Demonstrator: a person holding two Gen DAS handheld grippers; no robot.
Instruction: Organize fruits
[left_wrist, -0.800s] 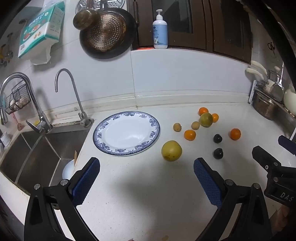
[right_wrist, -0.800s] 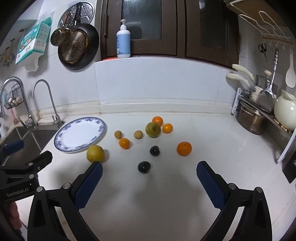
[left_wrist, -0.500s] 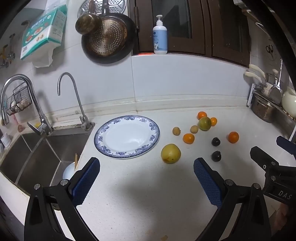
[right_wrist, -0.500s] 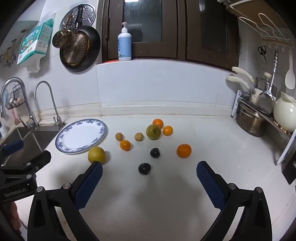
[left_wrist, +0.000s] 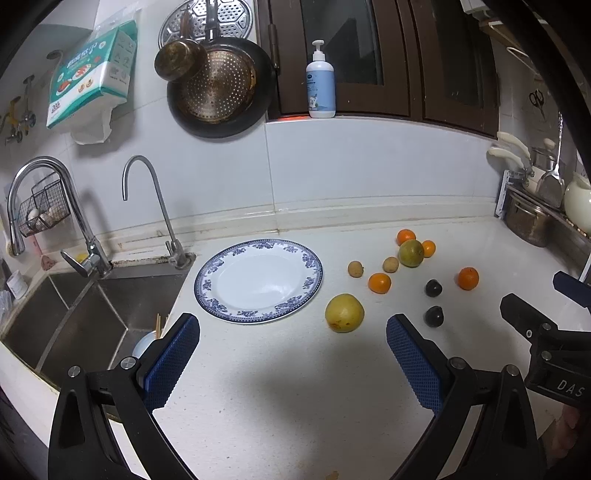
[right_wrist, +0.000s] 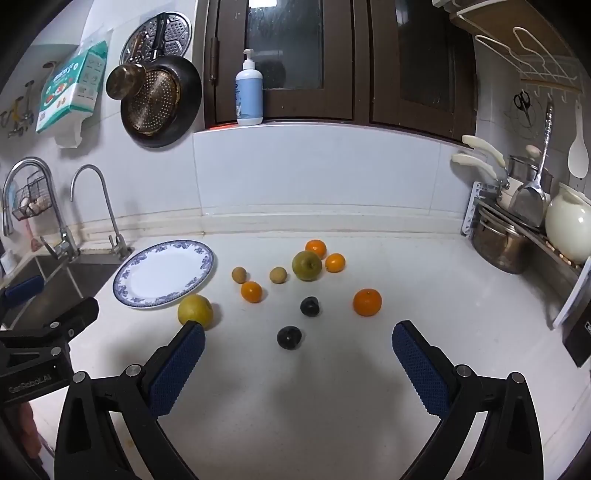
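While both hand-held grippers hang over the near part of the white bench (right_wrist: 295, 406), ten fruits lie loose on it and none is held. Counted in the right wrist view: four oranges, namely one at the back (right_wrist: 316, 248), one just right of the green fruit (right_wrist: 335, 262), one in the middle (right_wrist: 251, 291) and one out to the right (right_wrist: 366, 302); two small brown fruits (right_wrist: 239, 274) (right_wrist: 278, 275) side by side, slightly apart; two dark fruits, one (right_wrist: 309, 306) farther back and one (right_wrist: 289, 336) nearer; one green apple-like fruit (right_wrist: 307, 265) with its stem dimple facing the camera; and one large yellow fruit (right_wrist: 195, 311) just beside the near edge of the plate. One blue-rimmed plate (right_wrist: 127, 286) lies flat at the left, next to the sink (left_wrist: 110, 302), with nothing on it. All the fruits are roundish, so no long axis can be made out; which way the dark ones point I cannot tell.

The left hand-held gripper (left_wrist: 291, 360) has its jaws spread wide with nothing between them, aimed down at the bench between plate and yellow fruit. The right hand-held gripper (right_wrist: 297, 360) is likewise spread wide and empty, with the nearer dark fruit just beyond the gap between its blue pads (right_wrist: 177, 369).

Two taps (left_wrist: 155, 206) (left_wrist: 55, 210) stand by the sink, and one pump bottle (right_wrist: 249, 90) stands upright on the ledge.
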